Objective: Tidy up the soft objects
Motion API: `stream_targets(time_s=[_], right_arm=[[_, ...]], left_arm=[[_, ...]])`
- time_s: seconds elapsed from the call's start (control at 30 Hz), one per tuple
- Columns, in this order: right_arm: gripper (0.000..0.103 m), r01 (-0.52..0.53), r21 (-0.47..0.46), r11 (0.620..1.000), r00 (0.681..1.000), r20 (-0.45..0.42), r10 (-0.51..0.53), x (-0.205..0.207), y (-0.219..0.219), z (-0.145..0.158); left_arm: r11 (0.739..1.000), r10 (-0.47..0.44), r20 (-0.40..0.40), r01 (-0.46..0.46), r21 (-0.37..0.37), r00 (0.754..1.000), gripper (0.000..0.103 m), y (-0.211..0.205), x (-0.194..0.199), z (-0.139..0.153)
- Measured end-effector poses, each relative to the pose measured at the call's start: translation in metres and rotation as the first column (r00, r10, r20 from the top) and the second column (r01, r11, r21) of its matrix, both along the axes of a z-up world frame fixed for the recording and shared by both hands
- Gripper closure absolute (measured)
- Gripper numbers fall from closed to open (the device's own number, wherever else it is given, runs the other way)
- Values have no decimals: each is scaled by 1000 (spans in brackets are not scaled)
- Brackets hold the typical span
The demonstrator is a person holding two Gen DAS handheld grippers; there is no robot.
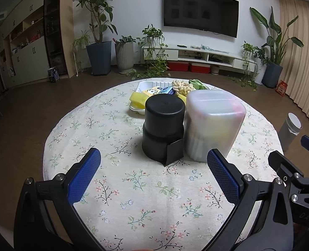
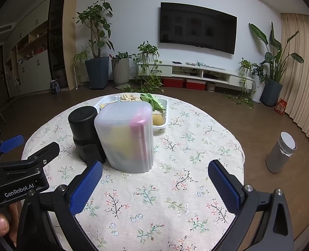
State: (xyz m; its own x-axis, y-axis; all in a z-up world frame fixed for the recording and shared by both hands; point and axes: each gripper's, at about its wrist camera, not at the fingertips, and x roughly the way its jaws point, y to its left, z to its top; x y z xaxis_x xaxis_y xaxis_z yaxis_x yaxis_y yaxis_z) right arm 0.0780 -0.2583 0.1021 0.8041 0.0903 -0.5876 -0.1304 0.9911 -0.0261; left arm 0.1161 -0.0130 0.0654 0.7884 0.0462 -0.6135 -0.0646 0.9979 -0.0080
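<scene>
A black cylindrical container point(image 1: 163, 127) and a frosted translucent box point(image 1: 214, 123) stand side by side on the floral tablecloth; yellow and pink things show faintly inside the box point(image 2: 126, 138). Behind them a white tray point(image 1: 142, 84) holds yellow sponges point(image 1: 137, 100), a cream knitted item point(image 1: 182, 86), a green soft item point(image 1: 197, 83) and a small printed pack point(image 1: 154, 90). My left gripper point(image 1: 153, 164) is open and empty, just in front of the black container point(image 2: 84, 125). My right gripper point(image 2: 155, 176) is open and empty, in front of the box.
The round table point(image 2: 196, 138) stands in a living room. A grey cylinder point(image 2: 281, 152) stands on the floor to the right. Potted plants point(image 1: 99, 41), a TV point(image 1: 200, 10) and a low cabinet point(image 1: 206, 54) are far behind.
</scene>
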Motion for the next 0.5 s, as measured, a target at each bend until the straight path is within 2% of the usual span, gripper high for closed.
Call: stream_targets(time_s=[0.5], right_arm=[[0, 0, -3, 1000, 1000, -5, 0, 1, -1, 4]], left_arm=[[1000, -6, -5, 6, -9, 1000, 0, -1, 1, -3]])
